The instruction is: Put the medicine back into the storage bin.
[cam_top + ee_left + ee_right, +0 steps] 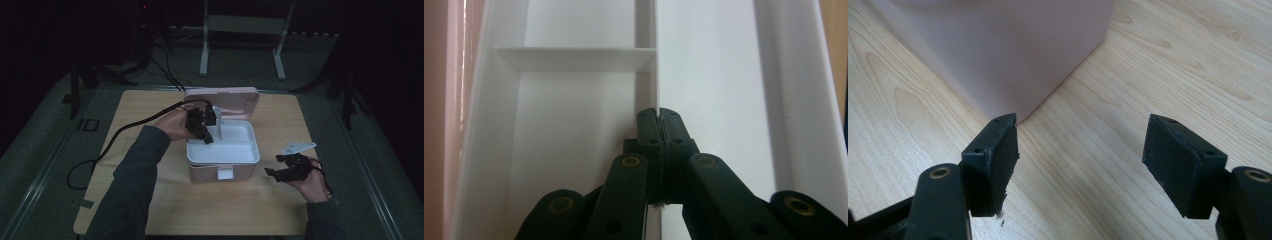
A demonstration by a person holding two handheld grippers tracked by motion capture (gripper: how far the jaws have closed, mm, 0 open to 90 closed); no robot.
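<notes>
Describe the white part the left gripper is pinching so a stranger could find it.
On the wooden table sits a pink box with its lid open and a white tray inside. The part is the tray's thin upright divider, clamped by the left gripper; unlike the outer walls, it stands mid-tray.

A dim lab or recording room set up for filming. A small wooden table stands alone on grey carpet amid dark surroundings. Behind it stands a pale metal frame with two legs, and black stand legs and cables lie on the floor. A tiny red light glows in the dark.
</notes>
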